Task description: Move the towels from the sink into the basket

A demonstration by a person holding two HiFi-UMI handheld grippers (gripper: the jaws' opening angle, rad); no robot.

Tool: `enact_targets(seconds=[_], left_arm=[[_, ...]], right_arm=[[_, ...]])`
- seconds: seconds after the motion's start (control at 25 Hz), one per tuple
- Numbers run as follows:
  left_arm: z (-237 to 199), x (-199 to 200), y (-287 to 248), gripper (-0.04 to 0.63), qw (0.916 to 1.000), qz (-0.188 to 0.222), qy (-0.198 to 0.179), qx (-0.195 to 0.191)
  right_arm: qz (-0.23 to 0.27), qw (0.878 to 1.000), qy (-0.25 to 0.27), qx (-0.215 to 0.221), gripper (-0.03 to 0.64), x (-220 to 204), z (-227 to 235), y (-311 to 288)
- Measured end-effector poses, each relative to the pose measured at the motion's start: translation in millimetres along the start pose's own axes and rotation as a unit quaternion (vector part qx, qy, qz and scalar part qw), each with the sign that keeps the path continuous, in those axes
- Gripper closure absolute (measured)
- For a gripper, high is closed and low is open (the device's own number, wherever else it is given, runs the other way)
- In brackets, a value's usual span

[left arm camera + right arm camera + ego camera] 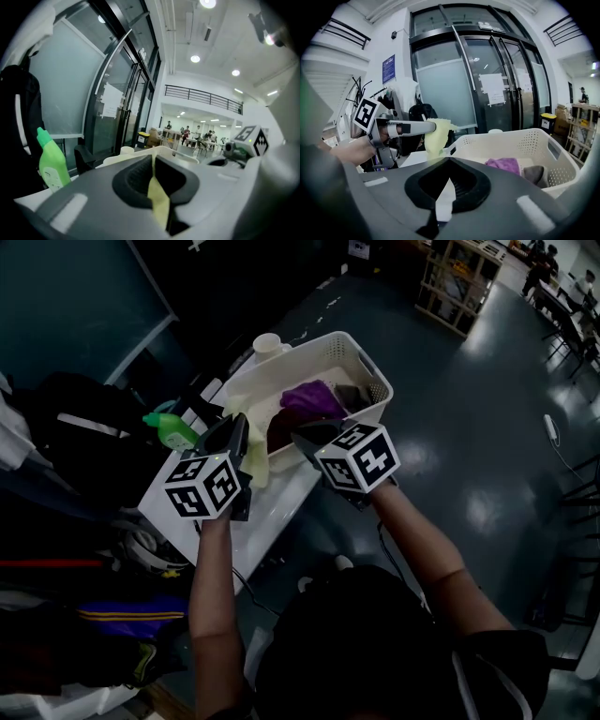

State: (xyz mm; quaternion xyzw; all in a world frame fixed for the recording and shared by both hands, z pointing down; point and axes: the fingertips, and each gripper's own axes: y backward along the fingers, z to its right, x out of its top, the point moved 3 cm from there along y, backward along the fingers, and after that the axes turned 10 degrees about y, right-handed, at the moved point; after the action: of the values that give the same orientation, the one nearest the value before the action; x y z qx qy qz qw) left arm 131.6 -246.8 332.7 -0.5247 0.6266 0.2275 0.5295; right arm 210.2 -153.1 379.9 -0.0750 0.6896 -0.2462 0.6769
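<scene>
Head view, yellow towel (255,463) half hidden by left gripper (238,424), possibly draping basket (373,411)

So the left gripper (153,164) is clamped tight on a strip of yellow towel (158,201), which hangs down out of the black pads. Just past the tips there's the white basket (165,149) rim, with 1 white cup-looking thing (126,150) beside it. A green bottle (50,161) stands off to the left, next to something dark. A marker cube (253,139) pokes in from the right. Behind it all are glass doors (122,93) and a few people (187,131) at tables way back.
</scene>
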Motion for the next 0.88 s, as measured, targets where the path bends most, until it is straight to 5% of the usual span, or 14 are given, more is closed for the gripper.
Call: enact_targets(seconds=[0.88], left_arm=[[4.5, 15.4, -77.5, 0.581, 0.9999, -0.005, -0.013, -0.005]], right_arm=[[0.01, 0.999, -0.014, -0.032, 0.618, 2.7, 60.2, 12.1]])
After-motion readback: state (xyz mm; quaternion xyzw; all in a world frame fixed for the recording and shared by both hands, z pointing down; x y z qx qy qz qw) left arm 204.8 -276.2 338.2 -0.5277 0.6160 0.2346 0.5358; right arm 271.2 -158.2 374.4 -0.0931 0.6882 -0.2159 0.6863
